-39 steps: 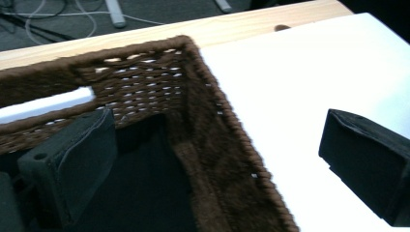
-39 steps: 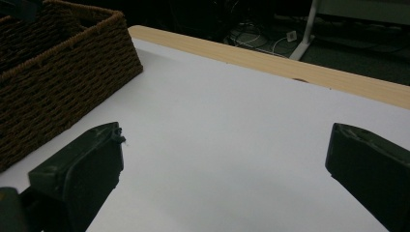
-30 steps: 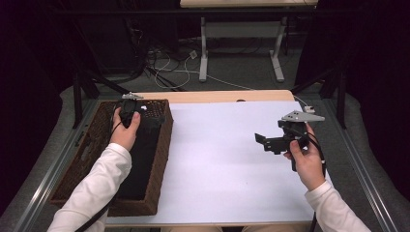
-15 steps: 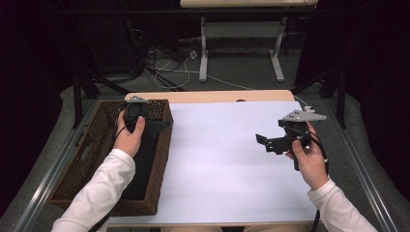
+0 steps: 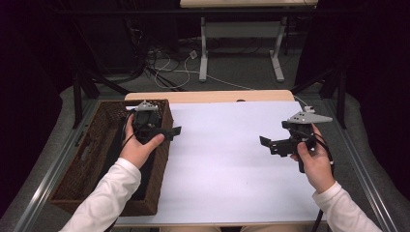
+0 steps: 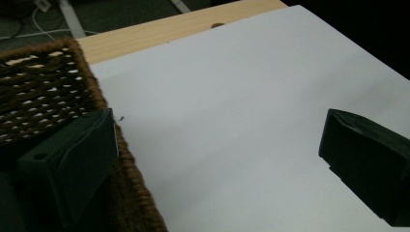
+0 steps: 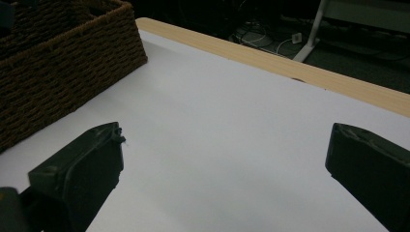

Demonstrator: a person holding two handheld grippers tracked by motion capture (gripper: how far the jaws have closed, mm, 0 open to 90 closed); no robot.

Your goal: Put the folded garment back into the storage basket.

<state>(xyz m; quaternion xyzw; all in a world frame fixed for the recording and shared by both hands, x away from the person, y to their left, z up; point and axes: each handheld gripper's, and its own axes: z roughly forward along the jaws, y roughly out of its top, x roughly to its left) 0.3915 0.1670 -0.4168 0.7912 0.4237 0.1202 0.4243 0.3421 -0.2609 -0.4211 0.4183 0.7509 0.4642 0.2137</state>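
Observation:
A brown wicker basket (image 5: 92, 159) stands at the table's left, beside a white sheet (image 5: 227, 159). Something dark (image 5: 112, 147) lies inside it; I cannot tell what. My left gripper (image 5: 167, 131) hovers over the basket's right rim and points right, toward the sheet. In the left gripper view the left gripper (image 6: 220, 130) is open with only the white sheet (image 6: 232, 96) between its jaws, and the basket (image 6: 43, 92) is at the left. My right gripper (image 5: 268, 145) hangs over the sheet's right part and points left. In the right gripper view the right gripper (image 7: 225, 140) is open and holds nothing.
The wooden table edge (image 5: 208, 96) runs along the far side of the sheet. Beyond it are white desk legs (image 5: 203, 48) and cables (image 5: 169, 65) on the floor. The right gripper view shows the basket (image 7: 63, 58) far off at upper left.
My left gripper has moved from over the inside of the basket to its right rim and turned toward the sheet. The right gripper has barely shifted.

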